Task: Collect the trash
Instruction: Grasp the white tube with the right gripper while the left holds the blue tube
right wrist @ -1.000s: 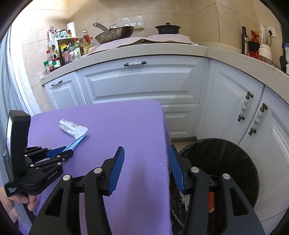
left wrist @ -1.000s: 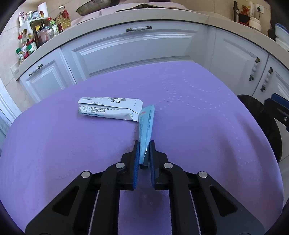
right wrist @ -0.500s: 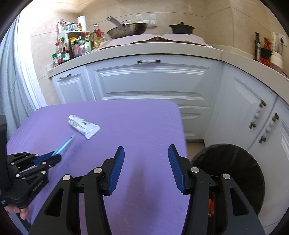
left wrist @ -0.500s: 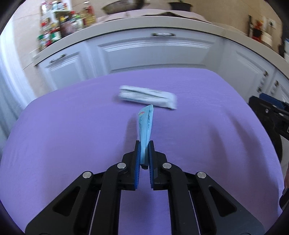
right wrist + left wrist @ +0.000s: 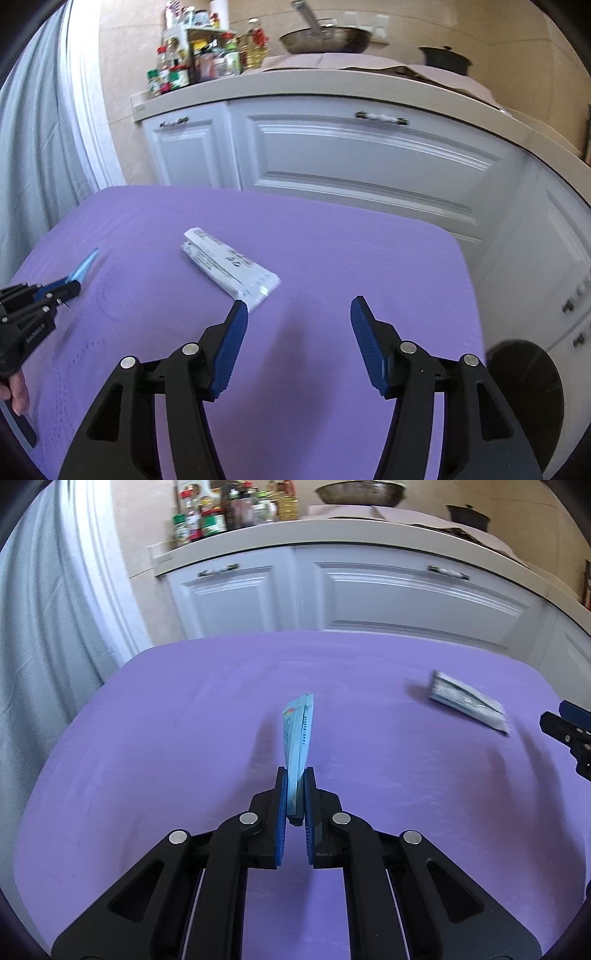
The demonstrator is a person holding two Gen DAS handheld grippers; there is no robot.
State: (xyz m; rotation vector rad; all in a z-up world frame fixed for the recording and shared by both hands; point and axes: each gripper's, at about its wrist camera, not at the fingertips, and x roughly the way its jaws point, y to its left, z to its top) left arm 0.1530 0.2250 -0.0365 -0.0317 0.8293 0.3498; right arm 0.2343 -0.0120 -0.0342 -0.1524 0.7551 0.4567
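Note:
My left gripper (image 5: 295,775) is shut on a flat light-blue wrapper (image 5: 298,734) and holds it edge-up above the purple table (image 5: 184,757). It also shows in the right wrist view (image 5: 72,284) at the far left, with the blue wrapper (image 5: 84,266) sticking out. A white printed packet (image 5: 229,267) lies flat on the table (image 5: 351,251); in the left wrist view the packet (image 5: 467,701) is at the right. My right gripper (image 5: 295,308) is open and empty, just in front of the packet, its left fingertip near the packet's near end.
A black trash bin (image 5: 524,384) stands on the floor to the right of the table. White kitchen cabinets (image 5: 351,155) are behind, with bottles and jars (image 5: 195,62) and a pan on the counter. A grey curtain (image 5: 44,627) hangs at the left.
My left gripper has swung left with the blue wrapper, away from the packet. My right gripper has moved left over the table toward the white packet, leaving the bin at its right.

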